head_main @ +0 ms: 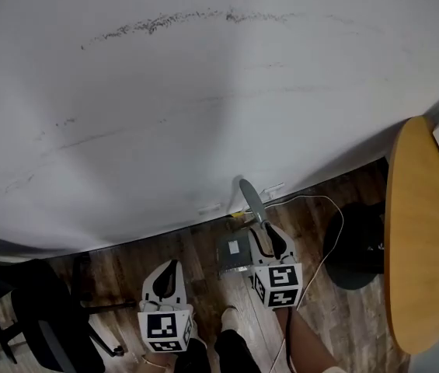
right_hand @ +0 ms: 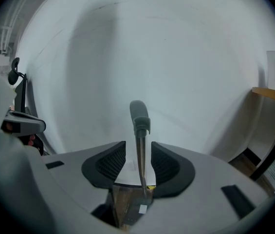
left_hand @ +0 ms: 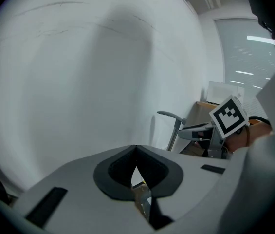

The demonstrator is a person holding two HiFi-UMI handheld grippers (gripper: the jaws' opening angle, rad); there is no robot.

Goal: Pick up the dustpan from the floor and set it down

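The grey dustpan stands on the wood floor against the white wall, its long handle rising upright. My right gripper sits around that handle. In the right gripper view the handle runs between the two pads with a gap on each side, so the jaws are open and do not press on it. My left gripper hangs to the left of the pan, apart from it, its jaws closed together with nothing in them. The left gripper view shows the handle off to the right.
A round wooden table stands at the right over a black base. A white cable runs along the floor by the wall. A black office chair is at the lower left. The white wall is close ahead.
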